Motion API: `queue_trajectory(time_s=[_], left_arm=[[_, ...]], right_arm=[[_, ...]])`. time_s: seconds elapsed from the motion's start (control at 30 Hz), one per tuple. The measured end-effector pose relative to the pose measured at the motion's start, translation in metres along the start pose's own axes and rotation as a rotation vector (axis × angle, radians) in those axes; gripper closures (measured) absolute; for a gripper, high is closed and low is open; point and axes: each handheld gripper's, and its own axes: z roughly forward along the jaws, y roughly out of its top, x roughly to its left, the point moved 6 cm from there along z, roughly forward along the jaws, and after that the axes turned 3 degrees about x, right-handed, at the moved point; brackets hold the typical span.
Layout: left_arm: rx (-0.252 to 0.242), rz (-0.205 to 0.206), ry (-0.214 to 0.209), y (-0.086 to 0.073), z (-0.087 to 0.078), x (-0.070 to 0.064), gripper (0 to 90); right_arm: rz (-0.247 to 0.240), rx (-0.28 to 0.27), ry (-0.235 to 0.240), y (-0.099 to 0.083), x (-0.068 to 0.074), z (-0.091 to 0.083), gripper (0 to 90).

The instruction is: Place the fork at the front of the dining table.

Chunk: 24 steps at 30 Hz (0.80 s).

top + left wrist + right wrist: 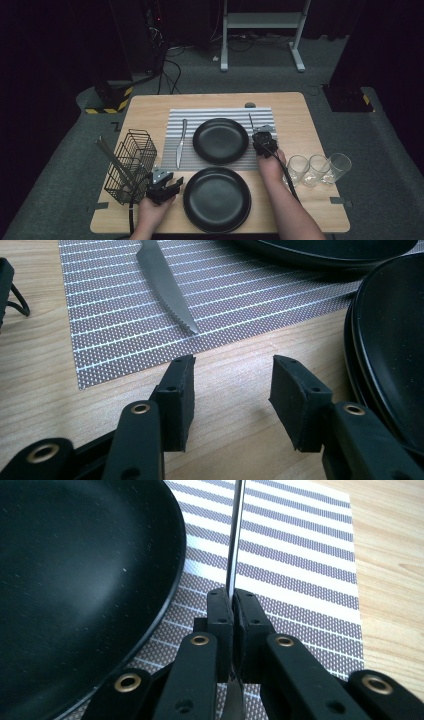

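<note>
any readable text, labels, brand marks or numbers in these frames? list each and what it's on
None readable: no words, brands or numbers on the plates, knife, glasses, wire basket, striped mat or either gripper.
The yellow-black hazard stripes on the floor stand carry no text.

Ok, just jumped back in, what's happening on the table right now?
A place setting is under way. The right claw is shut on a thin metal utensil lying on the striped placemat, right of the far black plate. The left claw hovers open over bare wood near the knife, beside the near black plate. Three glasses stand at the right.
</note>
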Motion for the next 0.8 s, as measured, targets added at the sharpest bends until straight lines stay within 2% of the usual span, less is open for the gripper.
queue_trajectory(time_s=[0.8], left_arm=[[0.002,0.0,0.0,0.0,0.0,0.0,52.3]], right_arm=[[0.007,0.061,-0.032,-0.009,-0.002,0.011,86.6]])
